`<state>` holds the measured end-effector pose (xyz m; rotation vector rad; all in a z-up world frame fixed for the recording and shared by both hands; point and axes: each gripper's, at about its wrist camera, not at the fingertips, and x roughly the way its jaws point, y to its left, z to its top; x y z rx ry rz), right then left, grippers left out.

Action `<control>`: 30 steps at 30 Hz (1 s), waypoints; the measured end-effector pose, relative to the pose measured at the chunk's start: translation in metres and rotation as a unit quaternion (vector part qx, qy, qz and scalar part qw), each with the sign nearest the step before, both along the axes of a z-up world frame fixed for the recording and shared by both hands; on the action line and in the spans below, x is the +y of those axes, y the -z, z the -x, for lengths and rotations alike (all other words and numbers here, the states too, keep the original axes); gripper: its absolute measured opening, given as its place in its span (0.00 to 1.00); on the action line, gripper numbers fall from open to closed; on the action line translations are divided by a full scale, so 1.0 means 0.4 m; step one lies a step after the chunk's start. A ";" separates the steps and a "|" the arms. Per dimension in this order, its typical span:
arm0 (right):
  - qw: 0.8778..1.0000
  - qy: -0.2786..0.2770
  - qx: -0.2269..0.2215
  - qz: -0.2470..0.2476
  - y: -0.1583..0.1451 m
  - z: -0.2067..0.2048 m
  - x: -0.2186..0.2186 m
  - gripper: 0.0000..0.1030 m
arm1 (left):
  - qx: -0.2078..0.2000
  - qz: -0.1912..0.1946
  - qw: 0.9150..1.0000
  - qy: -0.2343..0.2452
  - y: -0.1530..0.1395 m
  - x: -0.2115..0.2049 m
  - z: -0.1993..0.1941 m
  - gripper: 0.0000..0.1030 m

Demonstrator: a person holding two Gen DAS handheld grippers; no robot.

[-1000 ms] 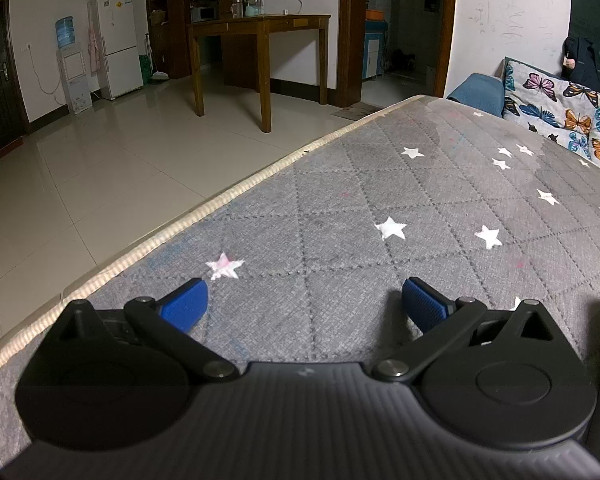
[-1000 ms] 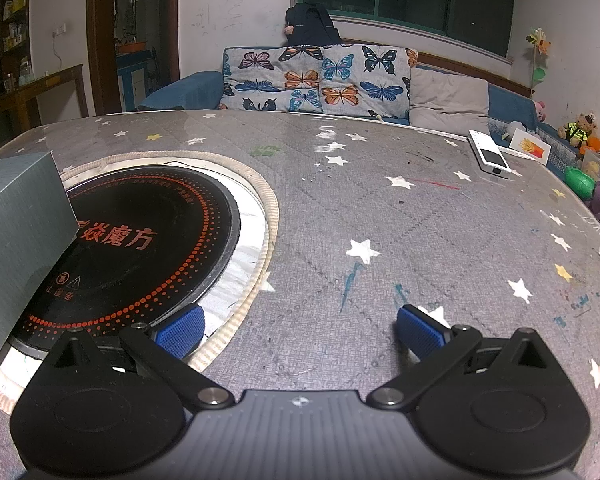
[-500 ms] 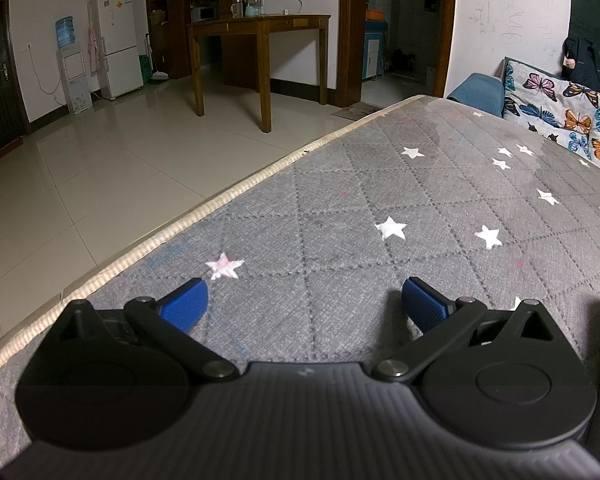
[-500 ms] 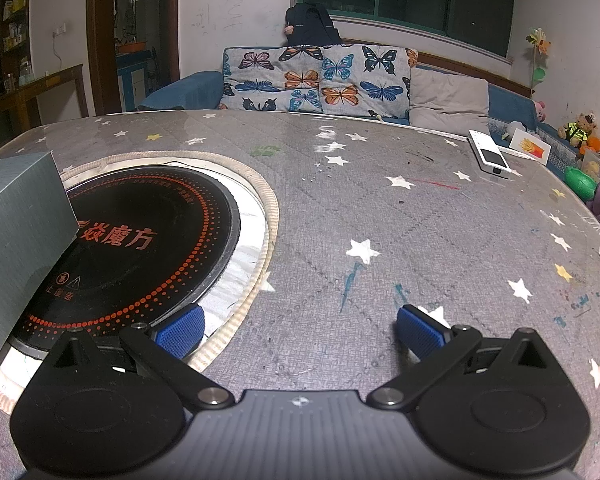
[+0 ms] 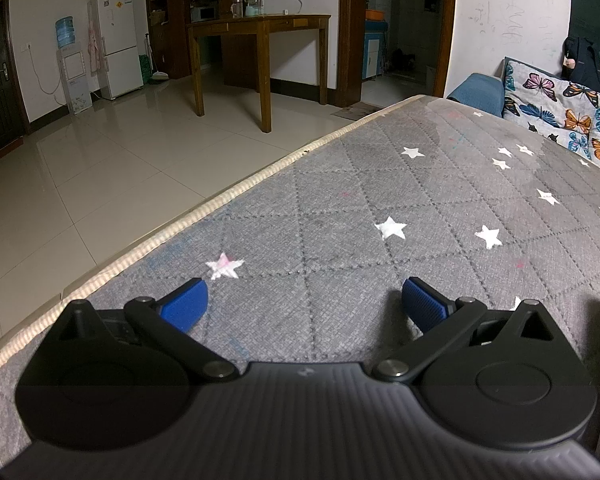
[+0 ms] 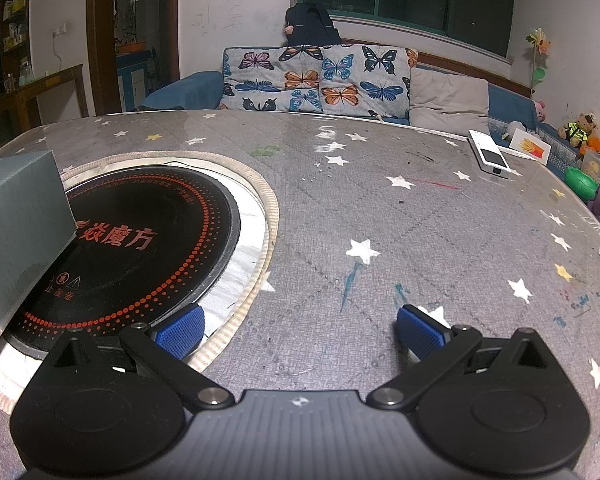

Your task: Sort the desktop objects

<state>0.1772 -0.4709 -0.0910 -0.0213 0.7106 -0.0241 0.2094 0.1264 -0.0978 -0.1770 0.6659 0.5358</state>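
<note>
The white device (image 6: 489,152), a flat oblong with a small dark screen near one end, lies on the far right of the counter (image 6: 380,216), well apart from both tools. Just beyond it a small card (image 6: 529,145) with a yellow and red print stands tilted at the counter's edge. A grey-green box (image 6: 16,232) stands at the left of the right wrist view, its lower corner over the black round cooktop (image 6: 132,240) set into the counter; red dots ring the cooktop and red characters cross its middle.

The right tool (image 6: 300,330) is spread wide, its blue pads holding nothing; the left pad lies over the cooktop's pale rim, the right pad over the grey star-printed cover.

The left tool (image 5: 305,306) is also spread wide and holds nothing, low over the quilted cover near the counter's cream-trimmed edge, with a pinkish star (image 5: 225,266) just ahead of its left pad.
</note>
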 end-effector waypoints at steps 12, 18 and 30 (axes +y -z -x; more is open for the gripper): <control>1.000 0.000 0.000 0.000 -0.001 0.000 0.004 1.00 | 0.000 0.000 1.000 0.000 0.000 0.000 0.000 1.00; 1.000 0.000 0.000 0.000 -0.002 0.000 0.006 1.00 | 0.000 0.000 1.000 0.000 0.000 -0.001 0.000 1.00; 1.000 0.000 0.000 0.000 -0.003 0.000 0.010 1.00 | 0.000 0.000 1.000 0.000 -0.001 0.000 0.000 1.00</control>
